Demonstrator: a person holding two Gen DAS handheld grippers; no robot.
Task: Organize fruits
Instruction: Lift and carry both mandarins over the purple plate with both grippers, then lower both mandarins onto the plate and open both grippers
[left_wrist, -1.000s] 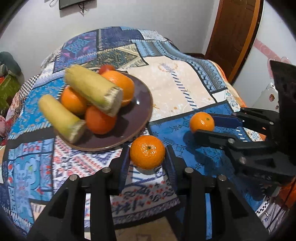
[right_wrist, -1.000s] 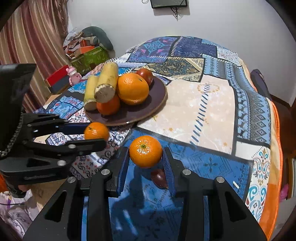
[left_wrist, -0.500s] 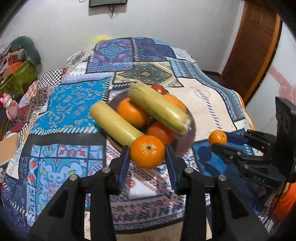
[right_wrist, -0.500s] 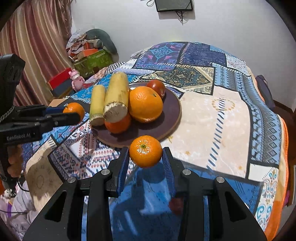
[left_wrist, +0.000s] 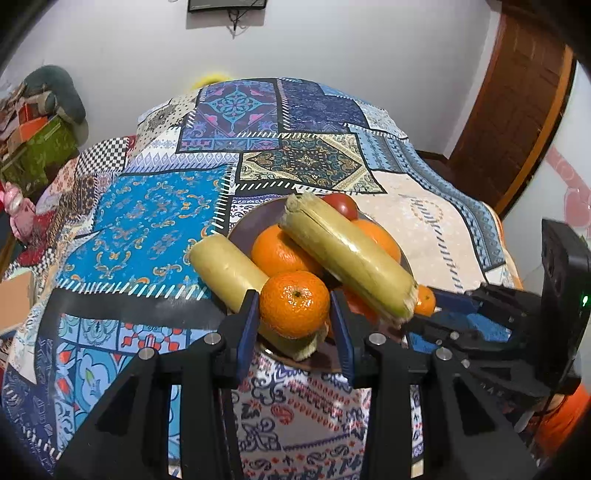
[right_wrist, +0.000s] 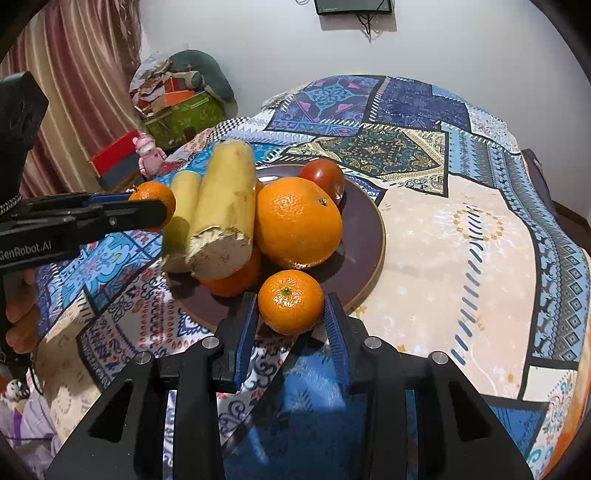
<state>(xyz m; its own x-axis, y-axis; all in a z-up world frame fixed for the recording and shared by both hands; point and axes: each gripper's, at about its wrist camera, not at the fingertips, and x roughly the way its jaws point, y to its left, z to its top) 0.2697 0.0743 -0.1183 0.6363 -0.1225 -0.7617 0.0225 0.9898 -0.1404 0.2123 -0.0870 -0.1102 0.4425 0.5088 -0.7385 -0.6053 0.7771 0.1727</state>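
Left gripper (left_wrist: 294, 324): we are holding 1 small orange (left_wrist: 294, 303) between the 2 blue finger pads. The pads are pressing on both sides of it.
Where that orange is: we are holding it up in the air at the near edge of the plate (left_wrist: 248, 220), in front of the piled fruit.
Right gripper (right_wrist: 290, 320): we are squeezing another small orange (right_wrist: 290, 301) between its 2 pads. Its green stem spot is facing up.
Where this orange is: it is hanging just at the near rim of the plate (right_wrist: 369, 236), close to the big orange (right_wrist: 297, 221).
Seeing each other: from the left camera, the right gripper (left_wrist: 428, 308) is sitting on the right side with its orange (left_wrist: 425, 300) peeking out behind a yellow stalk. From the right camera, the left gripper (right_wrist: 147, 205) is reaching in from the left with its orange (right_wrist: 153, 195).
Plate: it is dark, round and sitting on the patchwork cloth (right_wrist: 461, 229).
On the plate: we are seeing 2 thick yellow stalks (right_wrist: 225, 206) lying on top of some oranges, 1 big orange beside them, and 1 red tomato (right_wrist: 324, 176) at the far side.
Far back: a green box (right_wrist: 184, 114), a little pink toy (right_wrist: 147, 154), a striped curtain (right_wrist: 81, 85) and a white wall (left_wrist: 332, 48). A brown door (left_wrist: 517, 107) is standing on the right in the left camera.
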